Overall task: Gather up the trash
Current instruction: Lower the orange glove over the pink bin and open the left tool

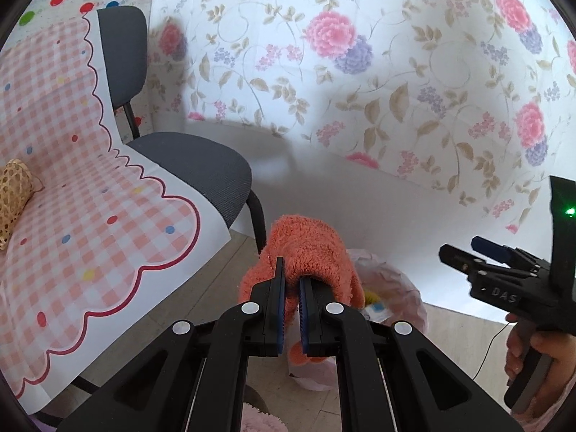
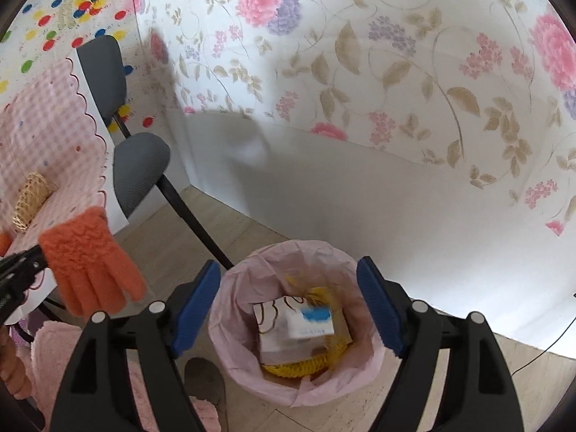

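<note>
A fuzzy orange glove (image 1: pixel 306 252) hangs from my left gripper (image 1: pixel 291 273), whose blue pads are shut on its cuff. The right wrist view shows the same glove (image 2: pixel 90 262) dangling at the left, beside the table edge. Below it stands a bin lined with a pink bag (image 2: pixel 230 309). Inside lie a white and blue packet (image 2: pixel 298 327) and yellow netting (image 2: pixel 306 363). My right gripper (image 2: pixel 288 306) is directly over the bin, its jaws wide apart with nothing between them. It also appears at the right of the left wrist view as the right gripper (image 1: pixel 464 252), held by a hand (image 1: pixel 540 360).
A table under a pink checked cloth (image 1: pixel 90 216) fills the left, with a woven bamboo basket (image 1: pixel 10 198) on it. A grey chair (image 1: pixel 187 165) stands behind it against the floral wall. A pink fluffy slipper (image 2: pixel 151 388) rests on the tiled floor near the bin.
</note>
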Demonstrator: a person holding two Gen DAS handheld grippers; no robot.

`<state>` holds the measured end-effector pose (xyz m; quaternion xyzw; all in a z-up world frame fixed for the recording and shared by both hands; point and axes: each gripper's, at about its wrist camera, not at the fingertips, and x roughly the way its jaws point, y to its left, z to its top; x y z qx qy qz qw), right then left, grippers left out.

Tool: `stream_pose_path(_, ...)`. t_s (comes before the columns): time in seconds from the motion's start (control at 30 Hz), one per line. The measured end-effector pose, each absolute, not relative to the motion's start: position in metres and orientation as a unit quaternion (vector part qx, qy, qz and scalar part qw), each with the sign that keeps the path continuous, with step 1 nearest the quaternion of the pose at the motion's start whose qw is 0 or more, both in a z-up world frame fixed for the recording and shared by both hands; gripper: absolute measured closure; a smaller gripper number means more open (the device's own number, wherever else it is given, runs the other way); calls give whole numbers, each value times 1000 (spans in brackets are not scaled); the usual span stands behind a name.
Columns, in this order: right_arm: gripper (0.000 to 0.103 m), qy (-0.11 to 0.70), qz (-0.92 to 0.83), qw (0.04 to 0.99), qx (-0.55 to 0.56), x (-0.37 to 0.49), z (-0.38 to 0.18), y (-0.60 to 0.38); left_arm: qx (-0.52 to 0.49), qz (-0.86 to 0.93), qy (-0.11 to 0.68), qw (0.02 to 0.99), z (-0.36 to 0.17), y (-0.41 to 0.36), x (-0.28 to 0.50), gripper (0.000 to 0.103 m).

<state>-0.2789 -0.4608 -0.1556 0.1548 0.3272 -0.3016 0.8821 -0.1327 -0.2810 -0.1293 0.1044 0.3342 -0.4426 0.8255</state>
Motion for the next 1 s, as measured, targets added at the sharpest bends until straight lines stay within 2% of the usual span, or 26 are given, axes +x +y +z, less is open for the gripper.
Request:
stream_pose_path(0.4,26,313,-290,891,151,-287,-150,-453,123,-462,350,806,-151,-295,-147,96)
stream_pose_path(0.83,26,286,-338,878,182,-326,-136,-486,185,-520,360,752,-166,-397,-170,91)
stream_pose_path(0.87,26,283,-341,877,185,-329,-135,-488,186,-522,362,750,-166,-402,-170,88)
stream_pose_path(0.9,26,281,-344,876,187,-332,-134,-490,189,-522,363,748,-167,-406,-171,73)
stream_pose_path(0.93,26,280,-347,875,187,-334,-133,-491,193,-522,364,746,-167,-409,-171,48)
stream_pose_path(1.0,26,277,-351,875,188,-337,-131,-493,194,-521,354,752,-167,-409,-172,29)
